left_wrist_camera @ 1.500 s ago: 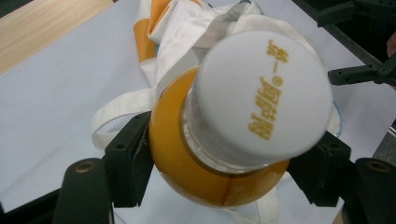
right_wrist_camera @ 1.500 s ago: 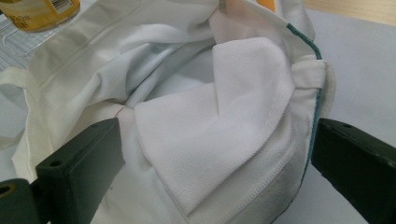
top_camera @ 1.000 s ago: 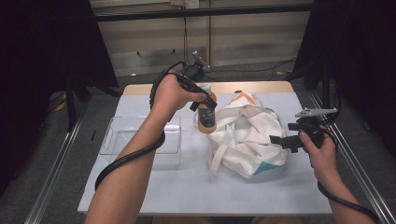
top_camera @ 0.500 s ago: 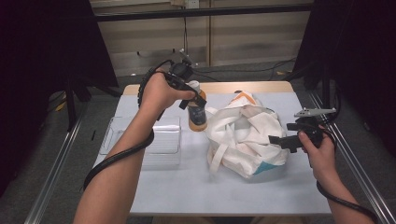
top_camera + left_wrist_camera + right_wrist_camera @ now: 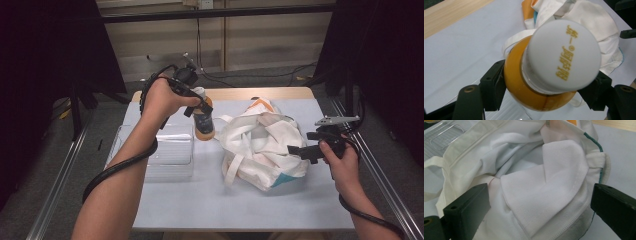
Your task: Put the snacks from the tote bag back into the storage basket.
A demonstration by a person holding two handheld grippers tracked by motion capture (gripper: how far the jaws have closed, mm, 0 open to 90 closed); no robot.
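Observation:
An orange bottle (image 5: 204, 125) with a white cap (image 5: 562, 55) stands upright between the clear box and the bag. My left gripper (image 5: 196, 106) comes at it from above and is shut on its shoulder, one pad on each side (image 5: 495, 87). Whether the bottle rests on the table or hangs just above it, I cannot tell. A crumpled white cloth bag (image 5: 260, 145) with orange and teal trim lies at mid-table. My right gripper (image 5: 299, 151) is at the bag's right edge, open, its jaws wide on either side of a fold of the cloth (image 5: 541, 190).
A clear plastic box (image 5: 167, 150) sits on the white table cover (image 5: 210, 205) at the left, close to the bottle. A bag strap (image 5: 231, 170) trails toward the front. Metal rails run along both table sides, and a wooden edge (image 5: 240, 93) shows at the back.
My left gripper has carried the bottle leftward, away from the bag and toward the clear box. The right gripper and the bag have stayed put.

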